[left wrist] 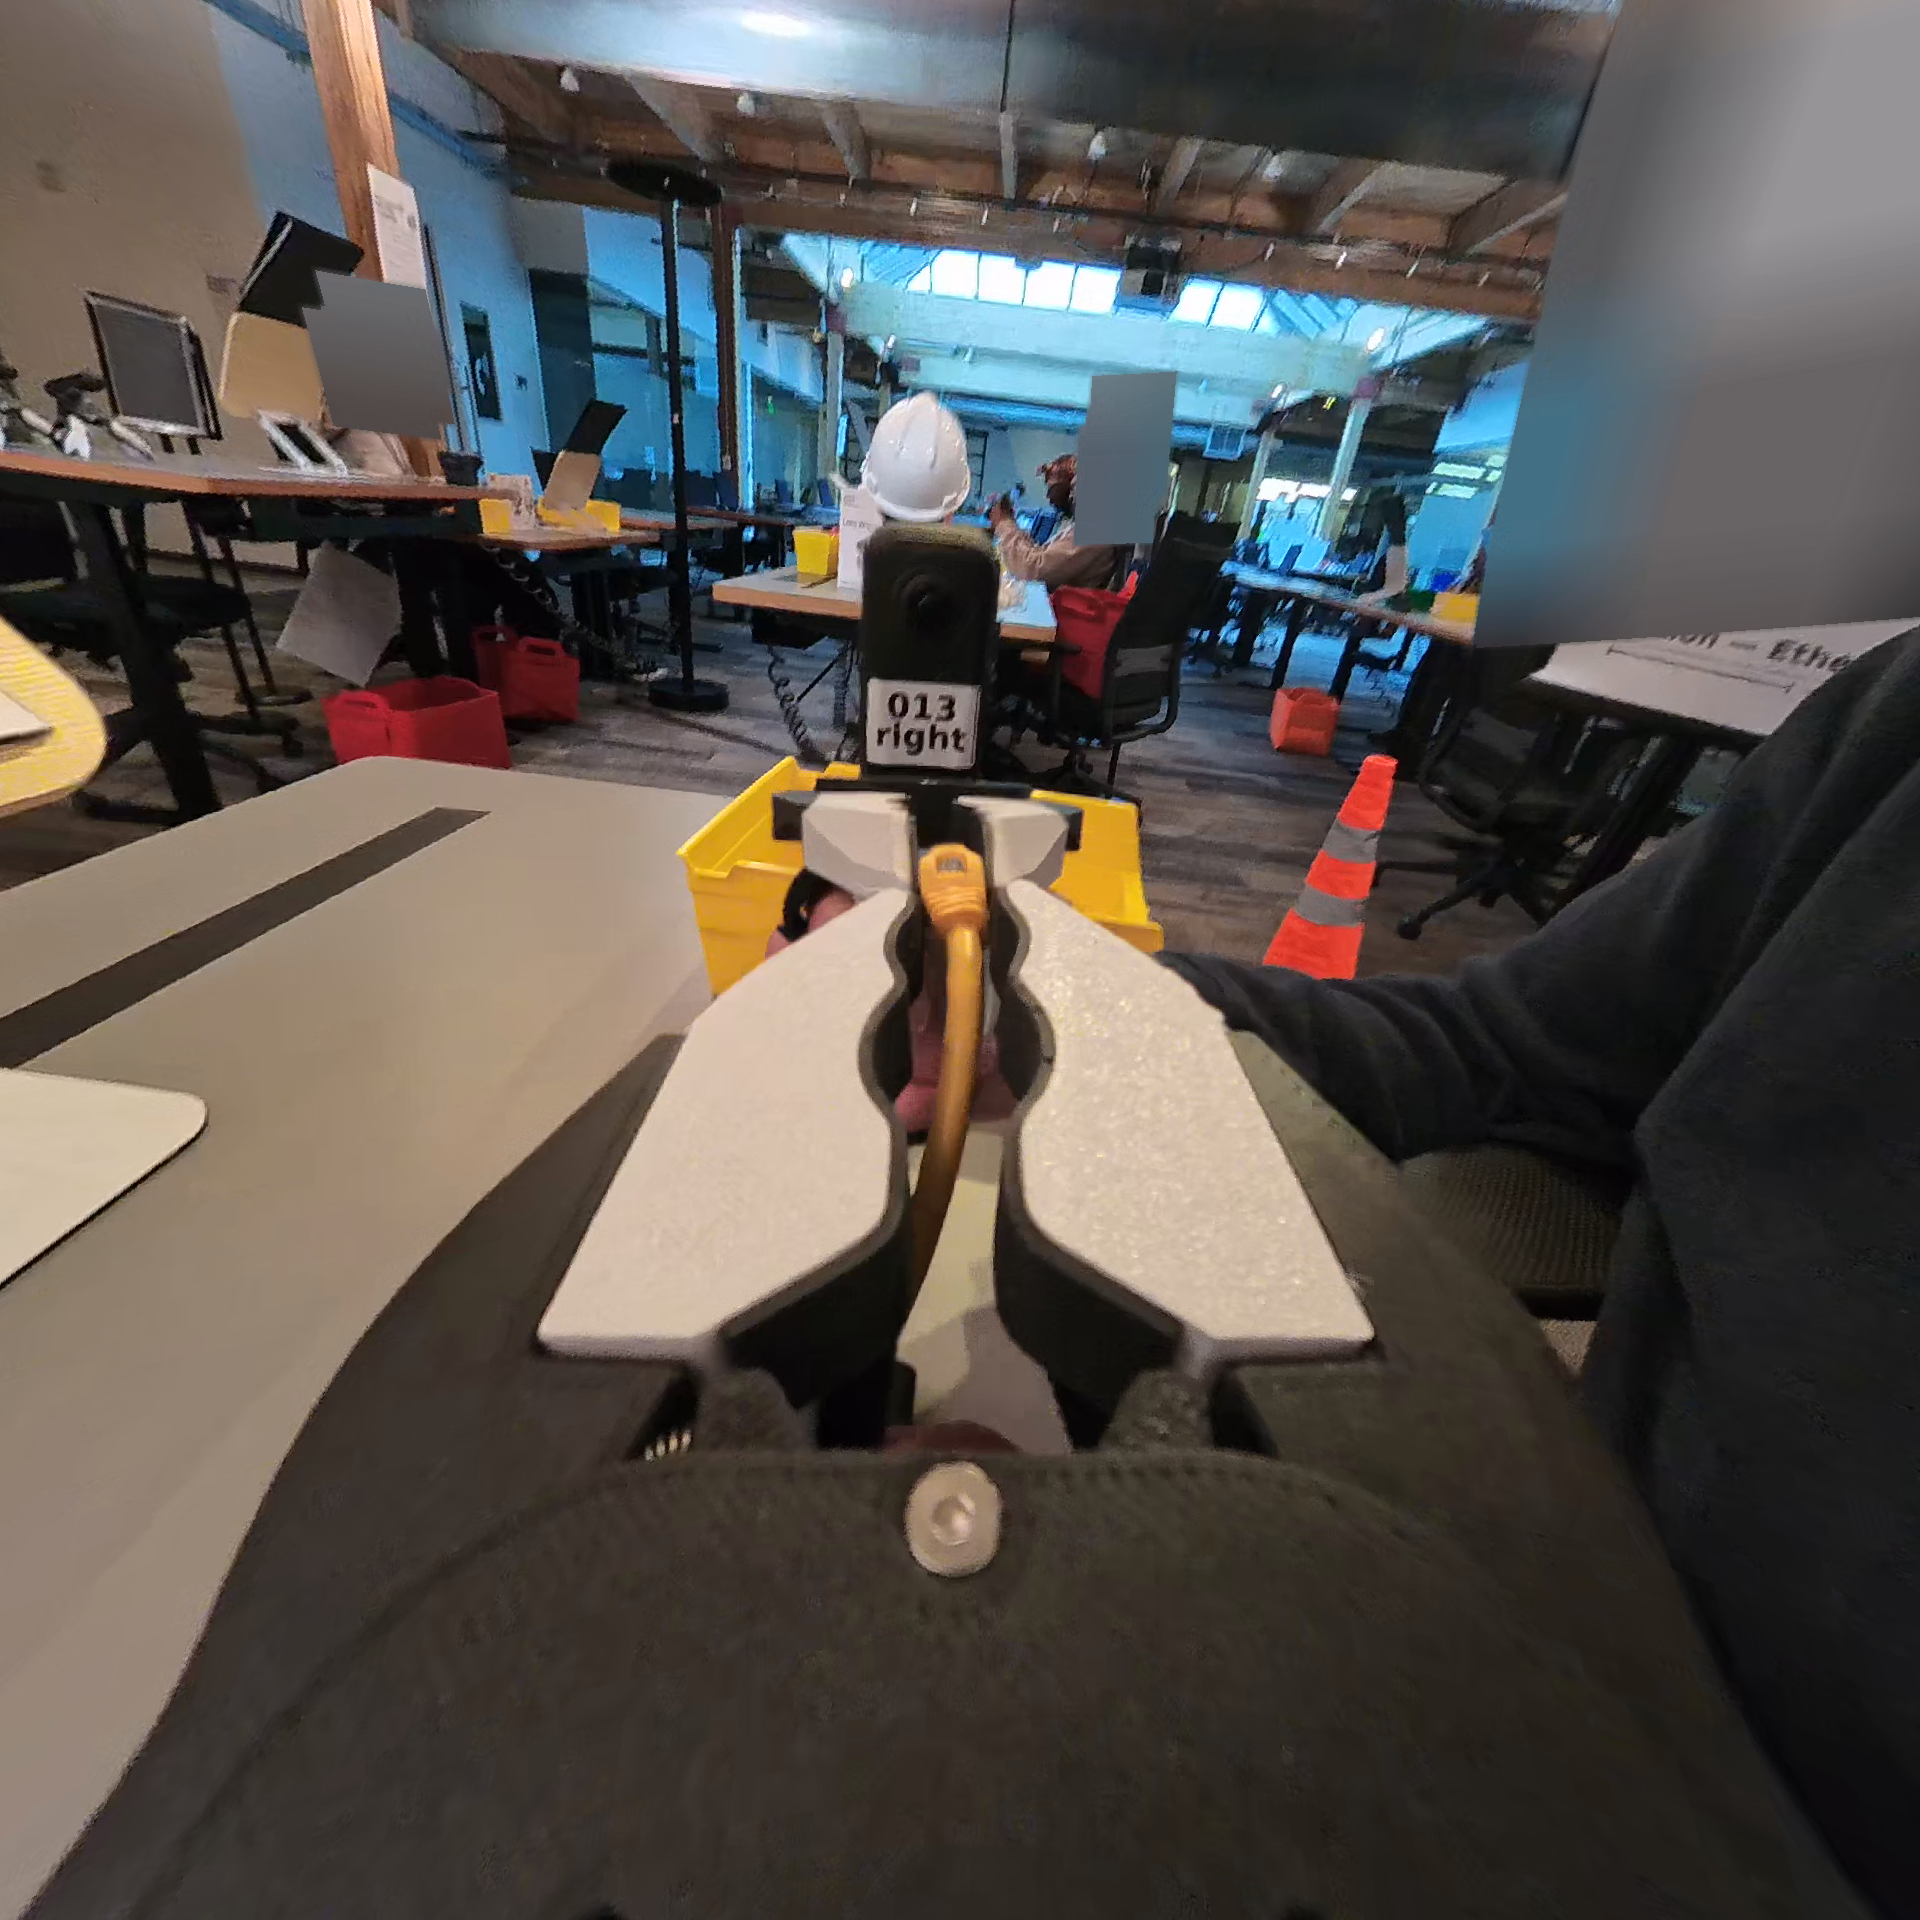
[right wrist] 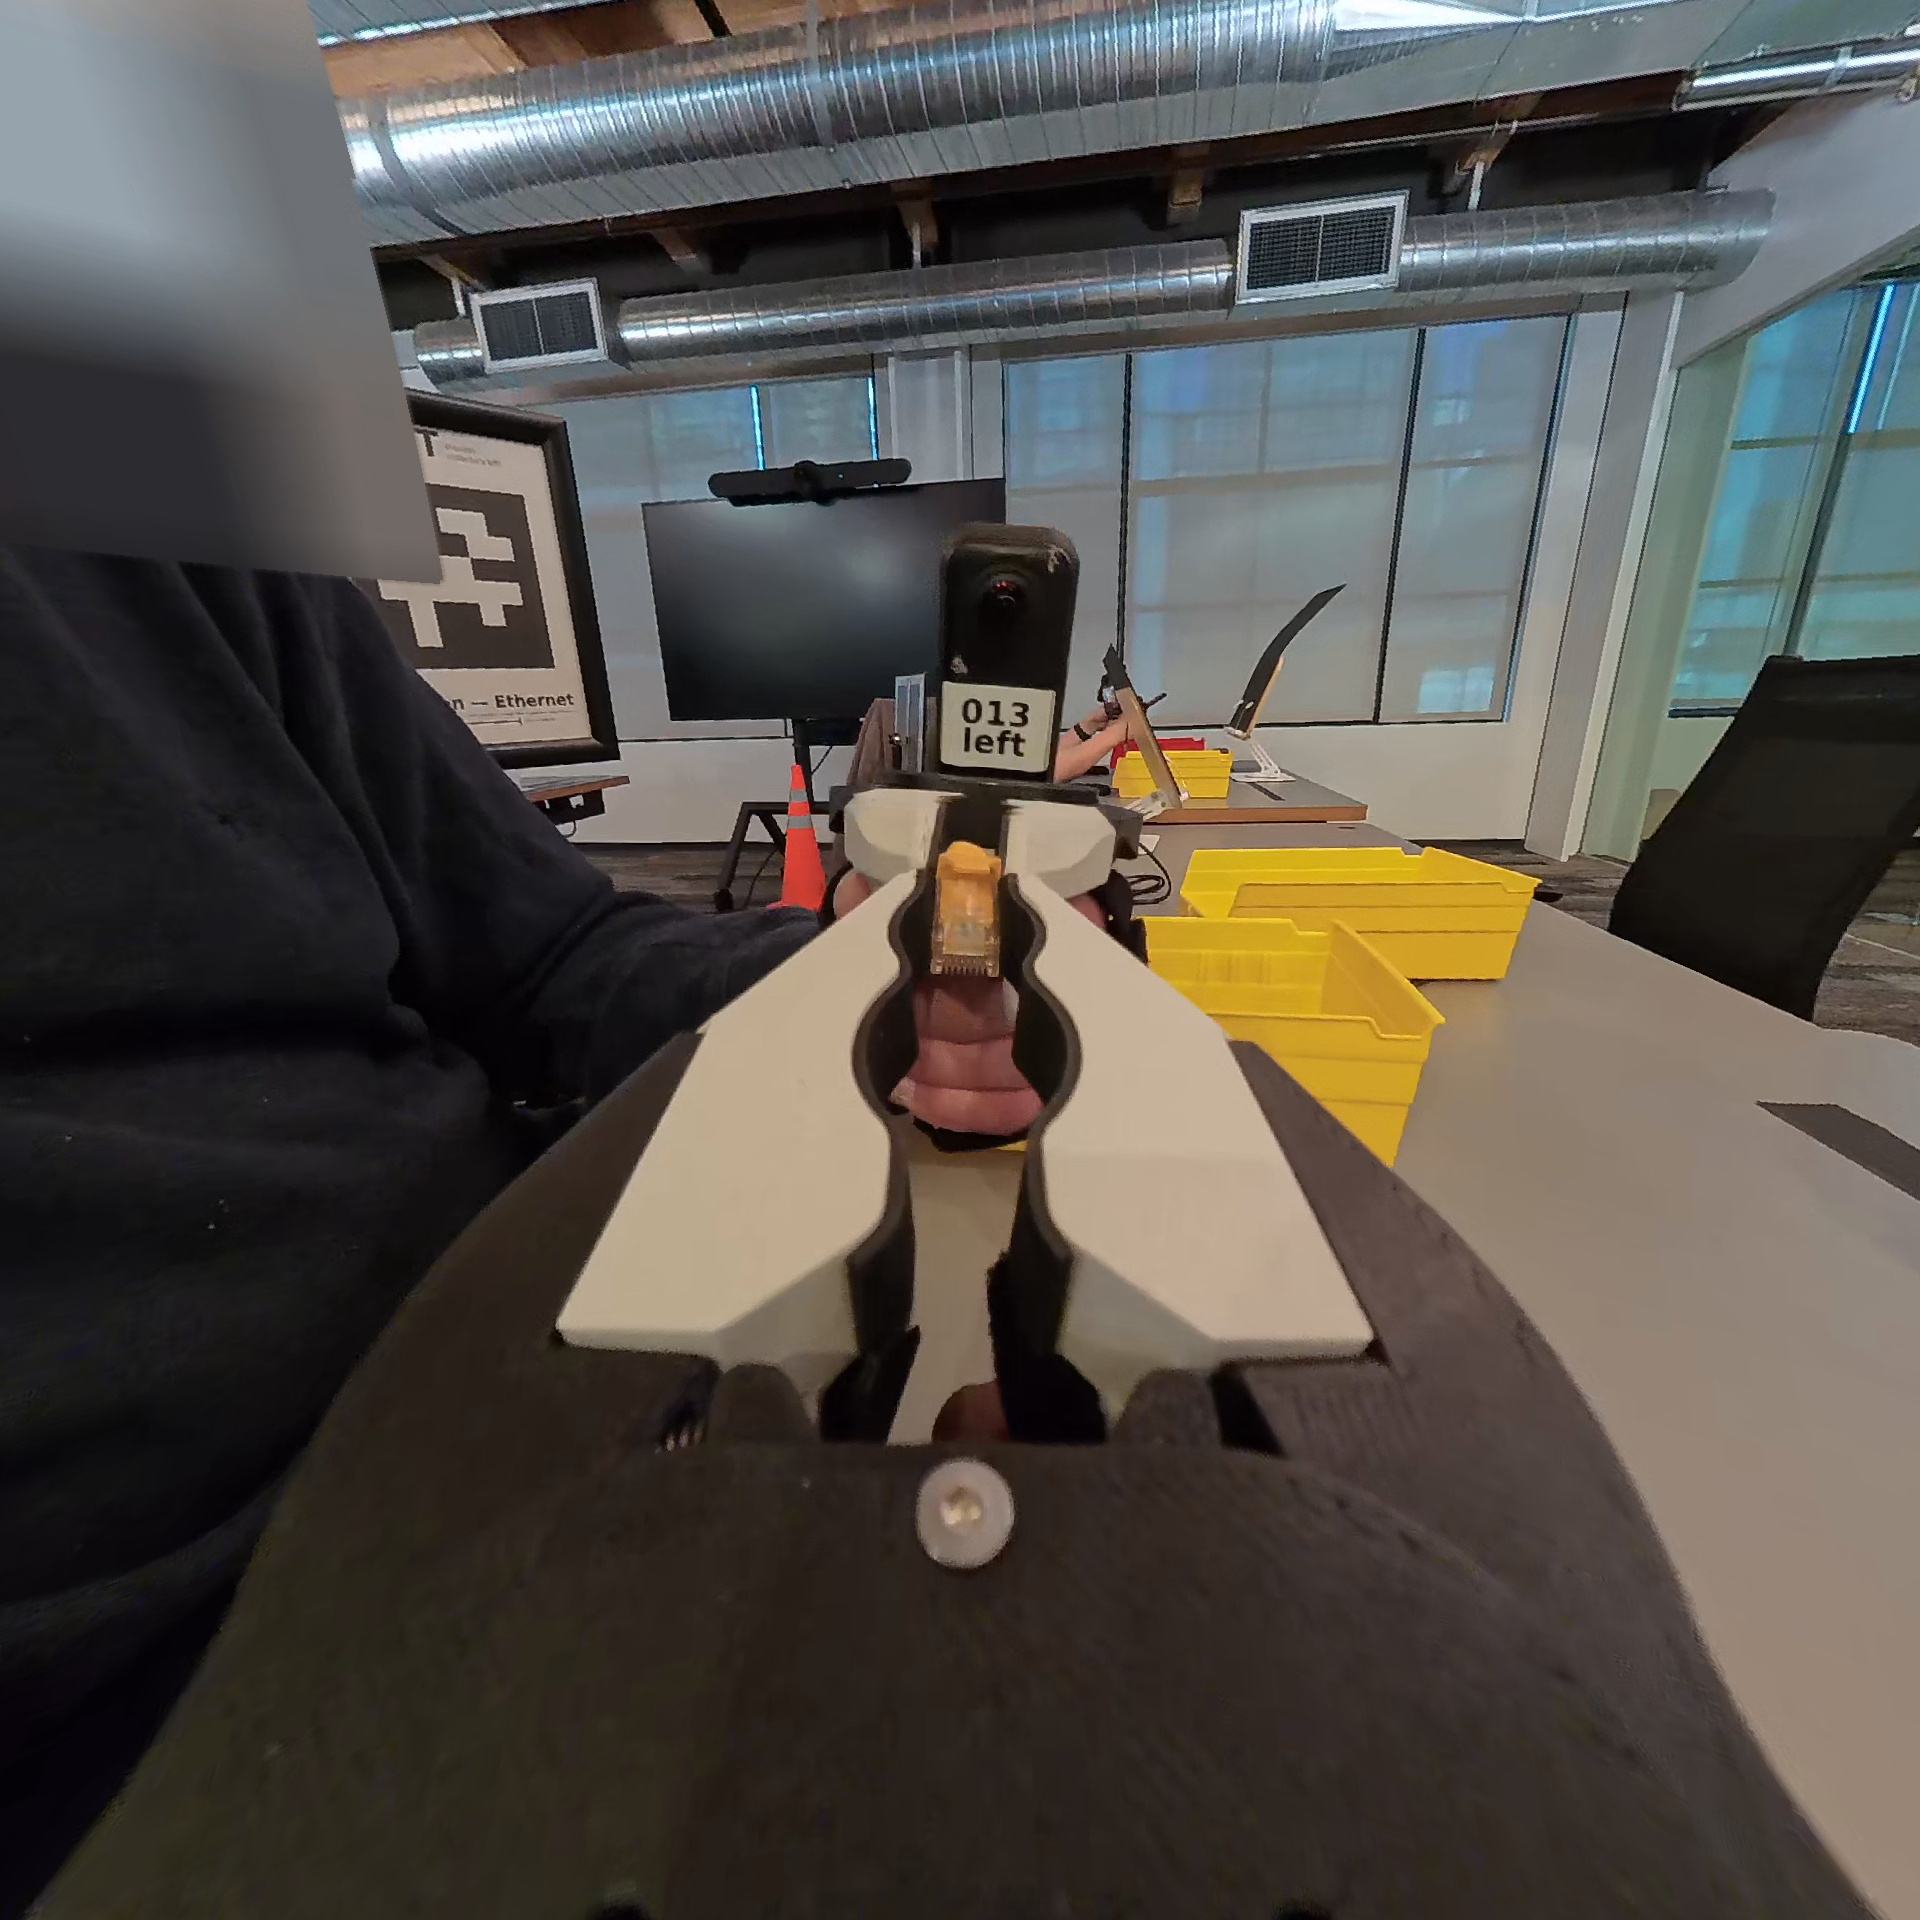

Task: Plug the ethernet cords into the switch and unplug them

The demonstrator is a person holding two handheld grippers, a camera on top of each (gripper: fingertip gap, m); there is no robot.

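A yellow ethernet cord (left wrist: 961, 1039) runs forward between my left gripper's fingers, which are held up above the grey table (left wrist: 312, 1039). My left gripper (left wrist: 954, 899) is shut on the cord just behind its plug. My right gripper (right wrist: 964, 883) faces it tip to tip and is closed around the clear plug (right wrist: 966, 925), whose contacts point toward the right camera. The right gripper (left wrist: 945, 821) shows beyond the left one's tips, and the left gripper (right wrist: 971, 816) shows beyond the right one's tips. No switch is in view.
Yellow bins (right wrist: 1351, 914) stand on the table (right wrist: 1662, 1247) beside the grippers, and one also shows in the left wrist view (left wrist: 738, 883). A person's dark sleeve (left wrist: 1455, 1039) reaches in. An orange cone (left wrist: 1340, 883) stands on the floor, and a black chair (right wrist: 1766, 831) stands beside the table.
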